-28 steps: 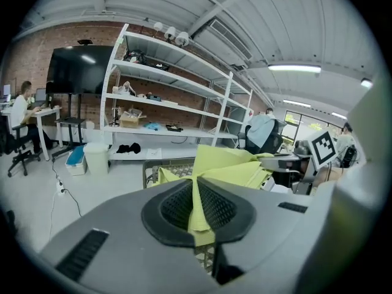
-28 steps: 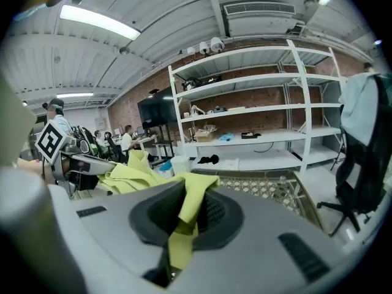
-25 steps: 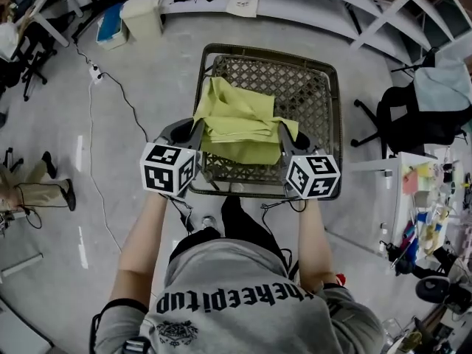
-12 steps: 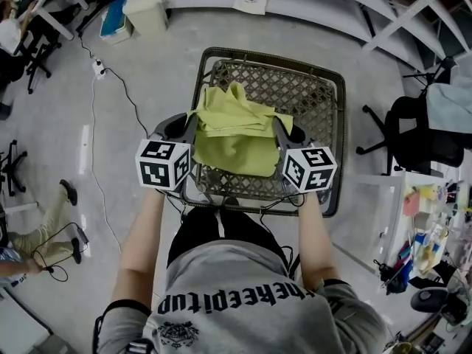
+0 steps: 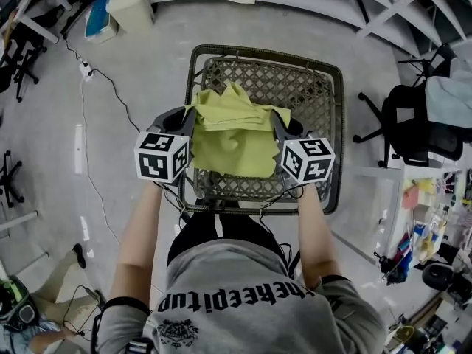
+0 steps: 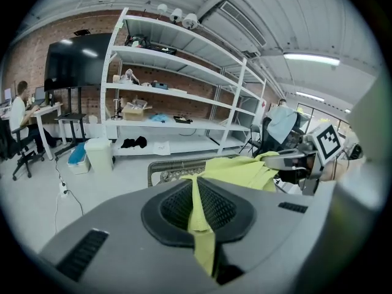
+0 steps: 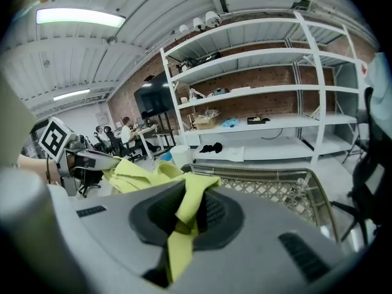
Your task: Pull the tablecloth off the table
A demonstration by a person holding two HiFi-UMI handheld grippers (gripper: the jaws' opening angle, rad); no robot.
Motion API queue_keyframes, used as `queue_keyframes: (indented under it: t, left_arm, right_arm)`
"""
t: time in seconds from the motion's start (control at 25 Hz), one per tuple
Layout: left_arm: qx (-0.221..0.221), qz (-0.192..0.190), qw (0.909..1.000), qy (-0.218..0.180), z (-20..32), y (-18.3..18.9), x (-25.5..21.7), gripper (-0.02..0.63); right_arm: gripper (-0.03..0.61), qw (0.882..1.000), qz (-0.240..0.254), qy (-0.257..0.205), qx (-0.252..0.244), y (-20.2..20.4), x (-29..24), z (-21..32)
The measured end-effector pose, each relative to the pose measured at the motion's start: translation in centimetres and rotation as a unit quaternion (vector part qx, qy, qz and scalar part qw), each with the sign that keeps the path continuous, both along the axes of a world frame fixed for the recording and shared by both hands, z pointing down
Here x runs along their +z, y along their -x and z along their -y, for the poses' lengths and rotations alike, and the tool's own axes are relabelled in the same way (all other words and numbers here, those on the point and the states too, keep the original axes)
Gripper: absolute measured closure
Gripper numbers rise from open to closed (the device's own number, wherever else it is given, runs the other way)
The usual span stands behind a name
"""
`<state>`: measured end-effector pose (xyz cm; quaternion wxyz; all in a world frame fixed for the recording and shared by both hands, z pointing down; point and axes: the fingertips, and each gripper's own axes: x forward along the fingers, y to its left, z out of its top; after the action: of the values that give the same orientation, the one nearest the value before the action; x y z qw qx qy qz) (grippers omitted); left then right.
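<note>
Upper left of your head view you've got a white bin (image 5: 131,7) with a blue container (image 5: 97,19) just beside it, plus a power strip (image 5: 86,68) trailing cable across the floor. A black office chair (image 5: 409,124) sits at the right edge. Your left gripper view shows white shelving (image 6: 177,90) and a dark screen (image 6: 76,60).

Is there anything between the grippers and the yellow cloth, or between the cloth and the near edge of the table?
Nothing visible. The left gripper and right gripper are each shut on a part of the cloth, bunched between them above the mesh table. No object shows between cloth and near edge.
</note>
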<state>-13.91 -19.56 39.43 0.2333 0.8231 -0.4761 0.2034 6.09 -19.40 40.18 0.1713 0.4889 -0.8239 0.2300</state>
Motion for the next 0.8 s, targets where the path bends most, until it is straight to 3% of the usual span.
queue_keyframes:
  t: [0.32,0.48,0.8]
  left_arm:
    - [0.018,-0.011,0.9995,0.022,2.8,-0.3,2.4,0.589]
    - [0.017,-0.009,0.9995,0.025,3.4,-0.4,3.5,0.588]
    - [0.03,0.005,0.9993,0.019,4.5,-0.5,4.3,0.506]
  right_arm:
    - [0.551,0.998,0.019,0.048,0.03,-0.3,2.6,2.5]
    - [0.515,0.996,0.039,0.065,0.045,-0.5,3.5,2.7]
    - [0.451,0.994,0.058,0.076,0.059,-0.9,3.9,2.6]
